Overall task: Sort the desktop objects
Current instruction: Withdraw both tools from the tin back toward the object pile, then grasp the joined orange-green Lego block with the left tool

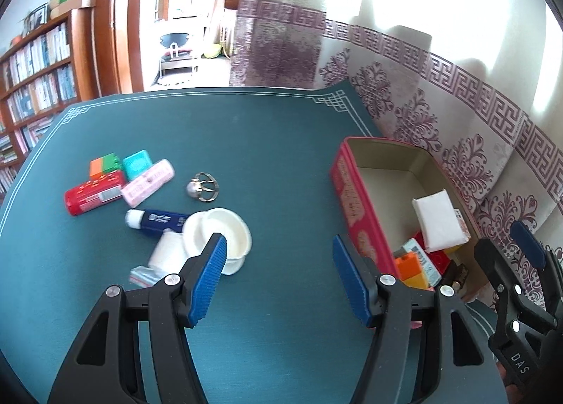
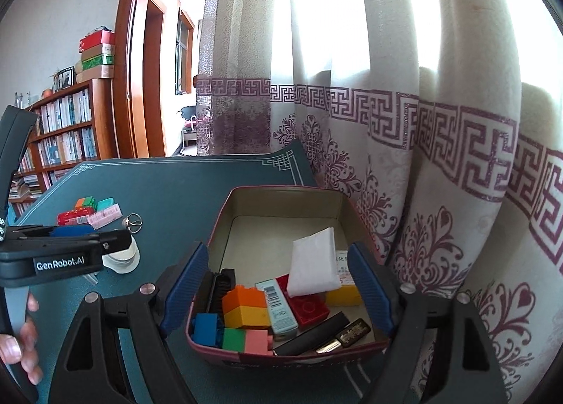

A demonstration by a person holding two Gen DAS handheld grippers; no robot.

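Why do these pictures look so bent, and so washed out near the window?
Both views are fisheye: in the left wrist view the dark green table mat bulges into a curve. The patterned white curtain blows out to white in the right wrist view. In the left wrist view the white round cup and nearby clutter look slightly smeared.

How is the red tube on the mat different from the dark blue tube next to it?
The red tube is fatter; the blue tube is slimmer. The red tube is red all over with a pale label, while the blue tube is dark with a white cap. The red tube lies among small boxes; the blue tube lies beside the white cup. Both lie flat on the green mat, outside the tin.
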